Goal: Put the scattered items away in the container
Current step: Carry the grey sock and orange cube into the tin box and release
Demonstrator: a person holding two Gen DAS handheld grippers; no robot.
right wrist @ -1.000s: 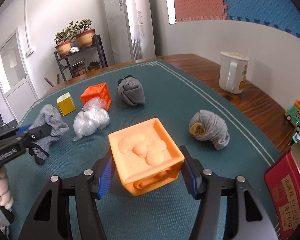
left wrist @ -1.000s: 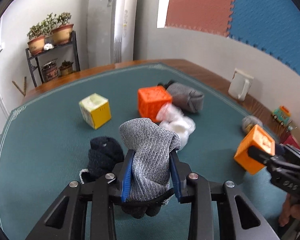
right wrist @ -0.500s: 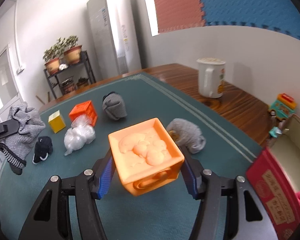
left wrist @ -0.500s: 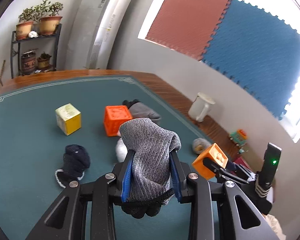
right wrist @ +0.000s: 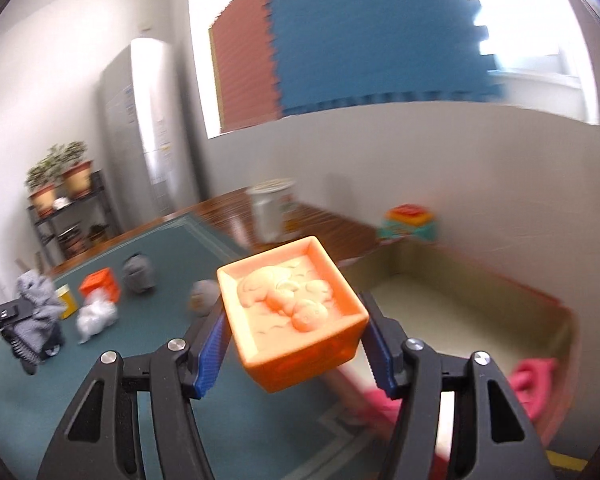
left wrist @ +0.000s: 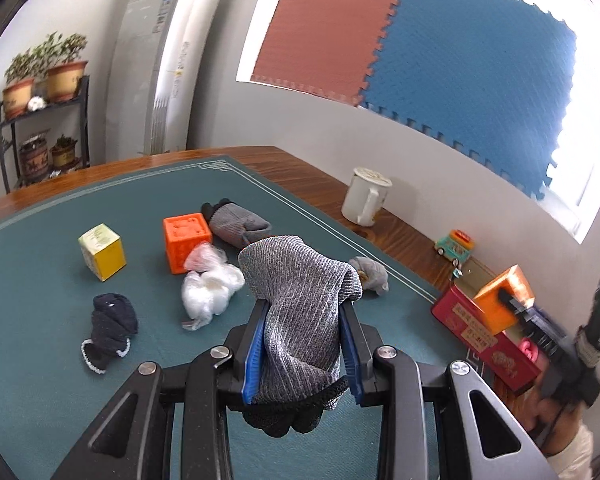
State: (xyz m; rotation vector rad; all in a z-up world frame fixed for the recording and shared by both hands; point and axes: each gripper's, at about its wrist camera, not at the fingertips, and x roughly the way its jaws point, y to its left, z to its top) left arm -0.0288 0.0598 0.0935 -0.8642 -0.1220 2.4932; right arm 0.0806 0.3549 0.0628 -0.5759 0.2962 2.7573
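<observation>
Both loads are in carry: the left gripper point(left wrist: 304, 344) clamps a grey sock point(left wrist: 300, 320) above the table, the right gripper point(right wrist: 296, 344) pinches an orange block point(right wrist: 296, 316) by the red box point(right wrist: 480, 300) at the table's right edge, to release inside next.

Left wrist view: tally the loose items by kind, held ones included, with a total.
Cubes: 3 — yellow cube, dark orange cube, light orange cube
Socks: 4 — held grey sock, navy sock, grey sock, small grey sock
Plastic bag: 1
Total: 8
</observation>
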